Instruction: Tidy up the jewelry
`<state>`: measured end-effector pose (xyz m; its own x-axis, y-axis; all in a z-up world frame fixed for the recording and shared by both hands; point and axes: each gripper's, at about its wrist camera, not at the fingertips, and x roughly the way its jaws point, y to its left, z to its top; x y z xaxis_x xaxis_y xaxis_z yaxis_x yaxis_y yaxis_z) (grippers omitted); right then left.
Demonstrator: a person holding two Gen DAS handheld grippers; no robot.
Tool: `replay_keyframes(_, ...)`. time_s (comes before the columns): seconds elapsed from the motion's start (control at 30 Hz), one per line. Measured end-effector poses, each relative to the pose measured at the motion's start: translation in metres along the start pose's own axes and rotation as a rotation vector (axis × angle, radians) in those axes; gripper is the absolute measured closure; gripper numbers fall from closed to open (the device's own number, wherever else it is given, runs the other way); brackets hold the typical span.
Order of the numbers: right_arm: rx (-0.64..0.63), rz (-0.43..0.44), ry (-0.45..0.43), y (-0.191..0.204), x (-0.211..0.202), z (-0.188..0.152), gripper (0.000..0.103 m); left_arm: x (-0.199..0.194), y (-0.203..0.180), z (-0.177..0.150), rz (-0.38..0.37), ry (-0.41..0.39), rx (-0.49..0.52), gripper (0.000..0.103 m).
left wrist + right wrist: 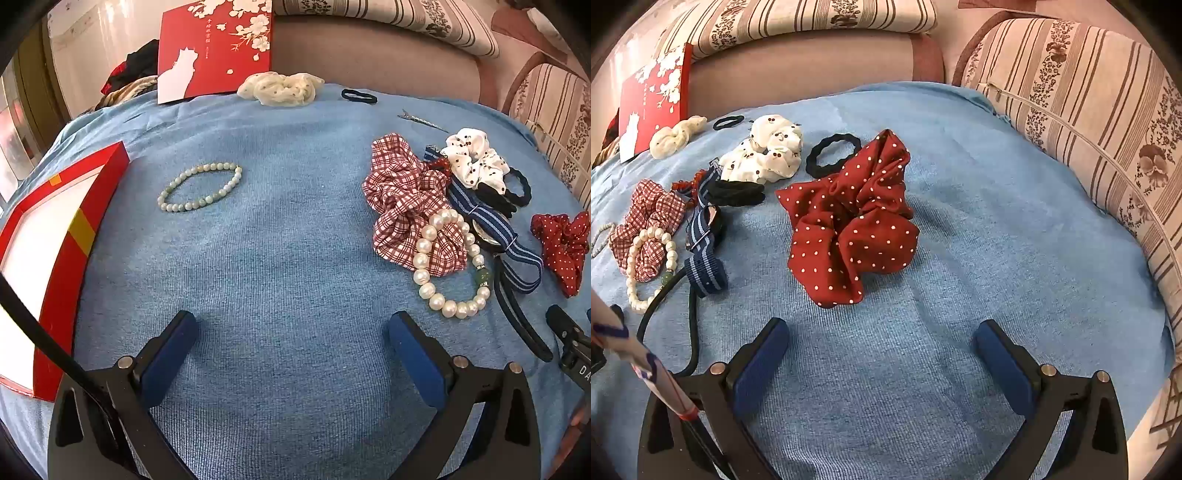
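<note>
My left gripper (291, 332) is open and empty above the blue cloth (280, 240). A pale green bead bracelet (199, 187) lies ahead to the left. A white pearl bracelet (448, 264) lies ahead to the right, partly on a red plaid scrunchie (402, 199). A red open box (55, 236) sits at the left. My right gripper (881, 338) is open and empty, just short of a red polka-dot scrunchie (849, 221). The pearl bracelet (650, 262) and the plaid scrunchie (650, 218) show at the left of the right wrist view.
A white cherry-print scrunchie (764, 155), black hair ties (833, 151), a blue striped ribbon (701, 243), a cream scrunchie (280, 88), a metal hair clip (421, 120) and the red box lid (218, 44) lie on the cloth. Striped cushions (1089, 110) border the right and back.
</note>
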<state>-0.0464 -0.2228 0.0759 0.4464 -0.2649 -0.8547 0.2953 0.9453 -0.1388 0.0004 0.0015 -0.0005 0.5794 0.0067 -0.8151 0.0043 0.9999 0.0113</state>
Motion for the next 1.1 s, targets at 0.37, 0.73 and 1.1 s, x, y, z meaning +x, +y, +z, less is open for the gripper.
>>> replay_keyframes(0.37,-0.008,-0.011,0.002,0.003,0.004,0.005,0.0,0.001,-0.004,0.0,0.02,-0.005,0.015,0.0)
replay_keyframes(0.73,-0.02,-0.019,0.011,0.005,0.009,0.01,0.0,-0.004,-0.005,0.001,0.019,-0.008,0.013,0.0)
replay_keyframes(1.1,-0.015,-0.018,0.017,0.007,0.01,0.013,0.0,0.0,-0.003,-0.001,0.016,-0.006,0.011,0.0)
